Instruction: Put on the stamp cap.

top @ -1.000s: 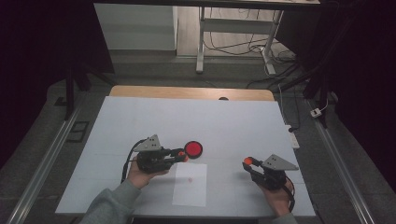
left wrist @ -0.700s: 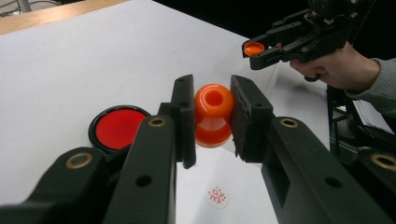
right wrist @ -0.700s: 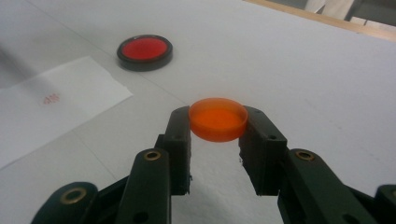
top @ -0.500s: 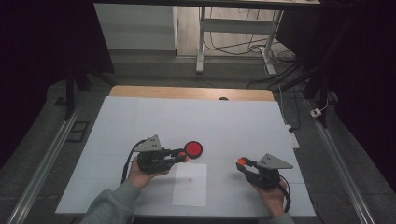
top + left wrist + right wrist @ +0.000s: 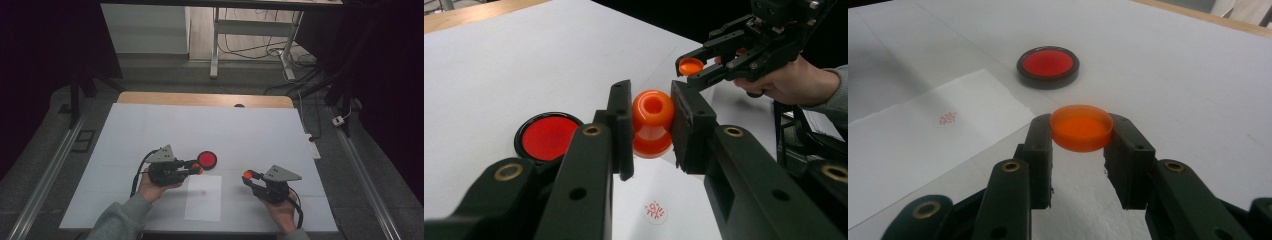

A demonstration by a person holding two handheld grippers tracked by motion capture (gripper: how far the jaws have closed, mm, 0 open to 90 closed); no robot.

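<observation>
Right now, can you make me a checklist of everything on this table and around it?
Surface: white table, wooden strip at the far edge.
Job's things: orange stamp in the left gripper; orange cap in the right gripper; red ink pad; paper sheet with a small red mark.
Clutter: nothing seen.
Grippers: both shut on their things, held apart above the table.
Cables: one trails from each gripper; more lie on the floor beyond.
Surroundings: dark room, metal table legs behind.
</observation>
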